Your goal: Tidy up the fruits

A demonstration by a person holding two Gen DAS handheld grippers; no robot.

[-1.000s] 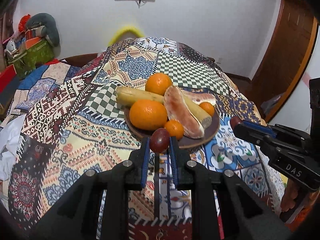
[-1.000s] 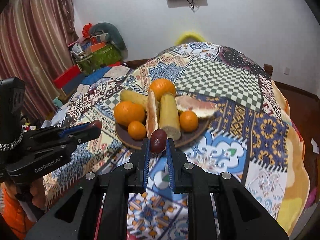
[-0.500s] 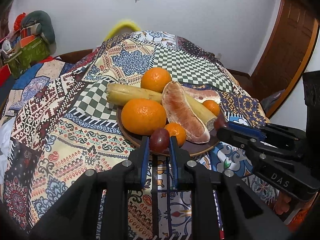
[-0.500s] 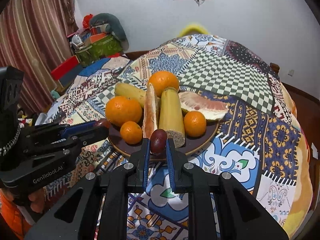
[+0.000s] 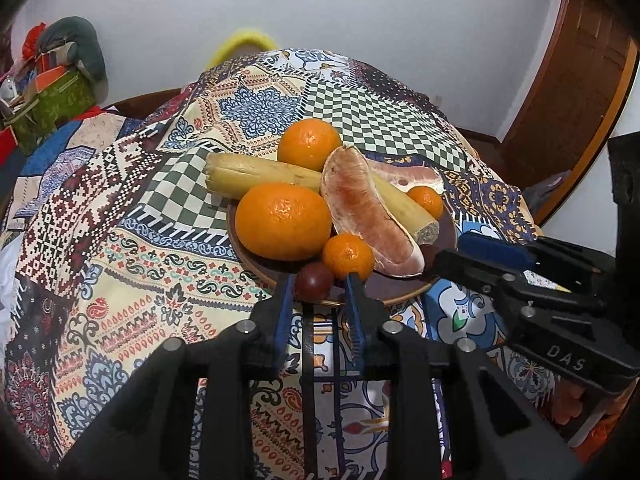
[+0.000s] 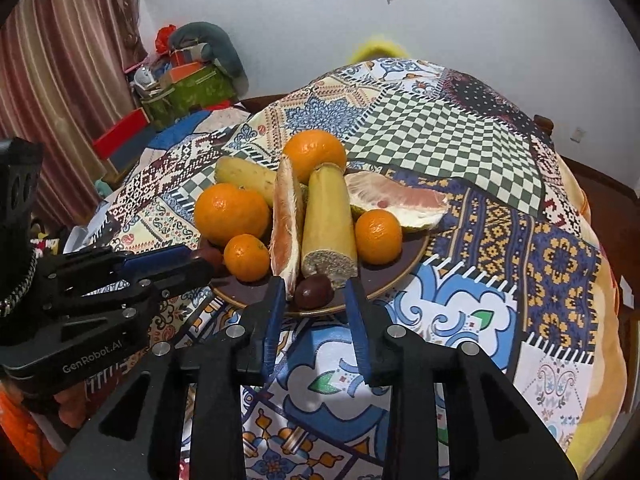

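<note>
Nearest in the left wrist view, the left tool (image 5: 316,284) has its jaws parted, having just been opening; a dark red fruit (image 5: 314,282) sits between them on the near rim of the brown plate (image 5: 396,290), with a gap showing on its right side. In the right wrist view the right tool (image 6: 314,294) stands likewise, jaws just opened and apart, a second dark red fruit (image 6: 313,291) lying loose between them on the plate's near edge. Each tool shows at the side of the other's view, both close to the plate.

Just behind the fruits lie a small mandarin (image 5: 348,257), a pomelo wedge (image 5: 370,216) and a cut stick of sugar cane (image 6: 329,224). Farther back sit a big orange (image 5: 283,221), another small mandarin (image 6: 378,237), a second cane piece (image 5: 260,174), a second pomelo wedge (image 6: 396,200) and, at the far rim, another orange (image 5: 310,144).

The plate rests on a bench under a patchwork cloth (image 5: 132,216). Beyond stands a white wall (image 5: 360,20).
</note>
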